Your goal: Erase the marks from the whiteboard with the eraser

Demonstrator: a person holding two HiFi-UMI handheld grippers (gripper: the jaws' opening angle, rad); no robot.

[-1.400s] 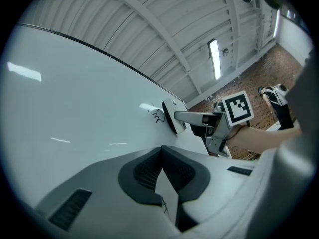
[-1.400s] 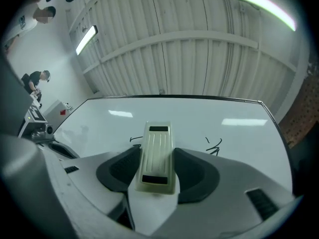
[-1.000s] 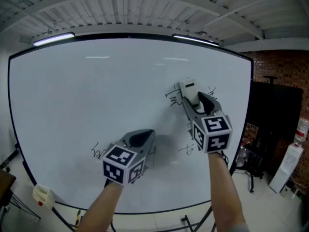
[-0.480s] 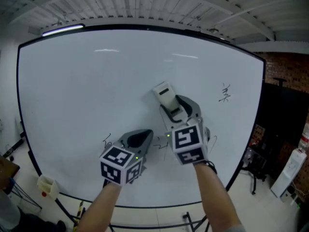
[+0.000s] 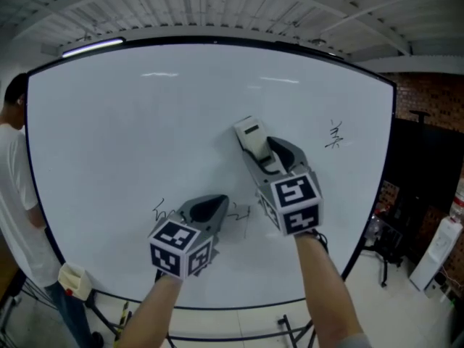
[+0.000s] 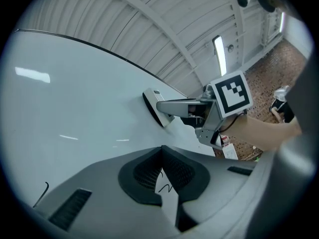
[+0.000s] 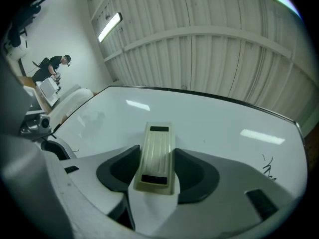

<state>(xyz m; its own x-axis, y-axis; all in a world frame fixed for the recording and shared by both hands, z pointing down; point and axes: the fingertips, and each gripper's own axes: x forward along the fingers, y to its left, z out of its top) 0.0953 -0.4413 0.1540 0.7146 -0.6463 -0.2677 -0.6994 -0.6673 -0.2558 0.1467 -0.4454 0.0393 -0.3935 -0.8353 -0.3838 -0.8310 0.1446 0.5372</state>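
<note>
Right gripper [image 7: 157, 177] jaws clamped on the eraser [image 7: 156, 148], its pad against the whiteboard [image 5: 130, 136] near centre. Left gripper [image 6: 162, 158] jaws closed, empty, by the lower marks [image 5: 161, 212]. Scribble [image 5: 333, 136] sits upper right.

A big whiteboard [image 5: 130, 143] with a black edge fills the view. The right gripper [image 5: 262, 159] holds a cream eraser [image 5: 249, 138] flat against the middle of the board. The left gripper [image 5: 209, 209] points at the board lower down, between two black scribbles [image 5: 161, 212]. One more black mark [image 5: 333, 136] sits far off to the upper right. A person in a white shirt [image 5: 16, 194] stands at the board's left edge.
</note>
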